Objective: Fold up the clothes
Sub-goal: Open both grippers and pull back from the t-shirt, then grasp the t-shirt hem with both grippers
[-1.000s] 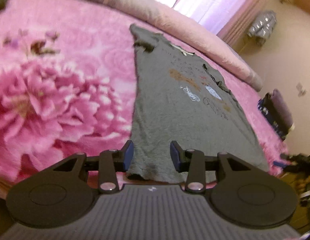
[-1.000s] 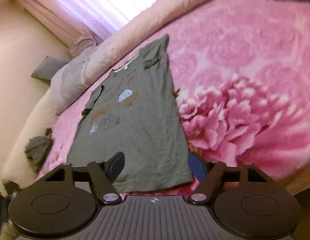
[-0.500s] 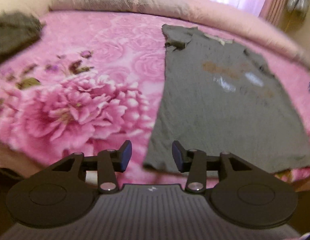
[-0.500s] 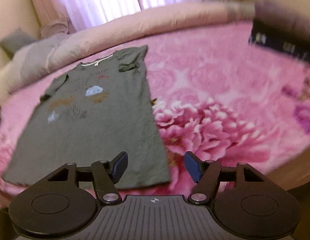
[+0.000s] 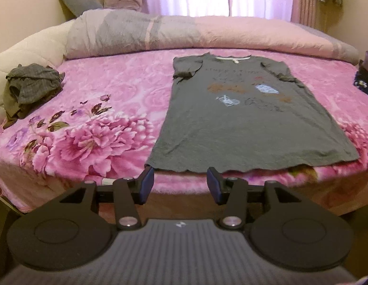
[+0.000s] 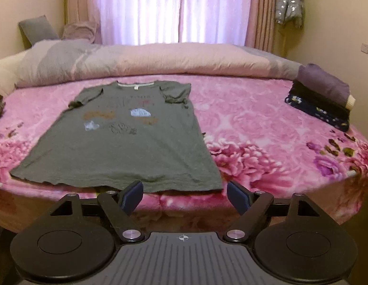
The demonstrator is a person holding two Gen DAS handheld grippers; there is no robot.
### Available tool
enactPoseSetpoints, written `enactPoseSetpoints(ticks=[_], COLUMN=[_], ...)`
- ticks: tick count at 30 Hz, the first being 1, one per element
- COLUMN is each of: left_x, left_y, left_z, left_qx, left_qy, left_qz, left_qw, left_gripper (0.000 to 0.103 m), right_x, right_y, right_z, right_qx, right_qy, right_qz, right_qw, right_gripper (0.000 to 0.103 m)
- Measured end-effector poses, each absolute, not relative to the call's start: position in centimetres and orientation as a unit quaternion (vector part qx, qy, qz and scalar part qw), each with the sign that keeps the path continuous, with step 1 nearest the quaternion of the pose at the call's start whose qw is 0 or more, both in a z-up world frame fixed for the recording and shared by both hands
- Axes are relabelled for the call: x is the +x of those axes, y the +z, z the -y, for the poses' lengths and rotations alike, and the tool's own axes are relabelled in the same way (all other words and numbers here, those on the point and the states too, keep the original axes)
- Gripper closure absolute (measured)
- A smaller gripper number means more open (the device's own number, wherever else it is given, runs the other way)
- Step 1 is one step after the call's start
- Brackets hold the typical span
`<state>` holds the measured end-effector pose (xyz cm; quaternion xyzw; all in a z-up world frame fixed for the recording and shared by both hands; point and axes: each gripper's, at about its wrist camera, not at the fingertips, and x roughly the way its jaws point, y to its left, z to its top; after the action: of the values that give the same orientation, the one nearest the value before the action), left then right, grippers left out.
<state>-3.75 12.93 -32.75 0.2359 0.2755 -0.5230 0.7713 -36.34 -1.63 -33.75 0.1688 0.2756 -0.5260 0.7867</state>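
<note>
A grey T-shirt (image 5: 243, 118) with a printed front lies flat on the pink flowered bed, collar far, hem near; it also shows in the right wrist view (image 6: 127, 142). My left gripper (image 5: 180, 180) is open and empty, just short of the hem's left part, off the bed's front edge. My right gripper (image 6: 185, 193) is open and empty, just short of the hem's right corner.
A crumpled grey garment (image 5: 29, 87) lies at the bed's left. A stack of folded clothes (image 6: 322, 99) sits at the right. A rolled pink-grey duvet (image 5: 184, 33) runs along the back. The bed's front edge (image 6: 207, 204) is just ahead of both grippers.
Both grippers have drawn back from the hem and levelled out, off the bed's front edge. The shirt lies flat and has not moved.
</note>
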Motion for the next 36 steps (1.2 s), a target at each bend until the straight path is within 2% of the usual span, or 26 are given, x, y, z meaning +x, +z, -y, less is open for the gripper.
enactPoseSetpoints(ticks=[12, 25, 30, 36], left_x=[-6.8, -6.2, -2.0, 6.8], left_y=[-31.6, -31.9, -33.1, -35.9], left_z=[-17.6, -16.4, -14.4, -9.5], left_qx=[0.226, 0.230, 0.191, 0.141], left_qy=[-0.556, -0.554, -0.573, -0.599], left_qz=[-0.249, -0.256, -0.286, -0.338], left_qw=[0.760, 0.758, 0.744, 0.712], left_gripper=[0.055, 0.053, 0.053, 0.057], right_x=[-38.0, -38.0, -38.6, -41.8], right_y=[-32.1, -32.3, -33.2, -35.3], right_z=[-4.1, -2.5, 1.0, 9.5], right_qx=[0.158, 0.165, 0.182, 0.265], right_qy=[-0.514, -0.509, -0.489, -0.417], right_qz=[-0.253, -0.253, -0.255, -0.217], right_qw=[0.804, 0.806, 0.814, 0.842], right_gripper=[0.022, 0.022, 0.022, 0.022])
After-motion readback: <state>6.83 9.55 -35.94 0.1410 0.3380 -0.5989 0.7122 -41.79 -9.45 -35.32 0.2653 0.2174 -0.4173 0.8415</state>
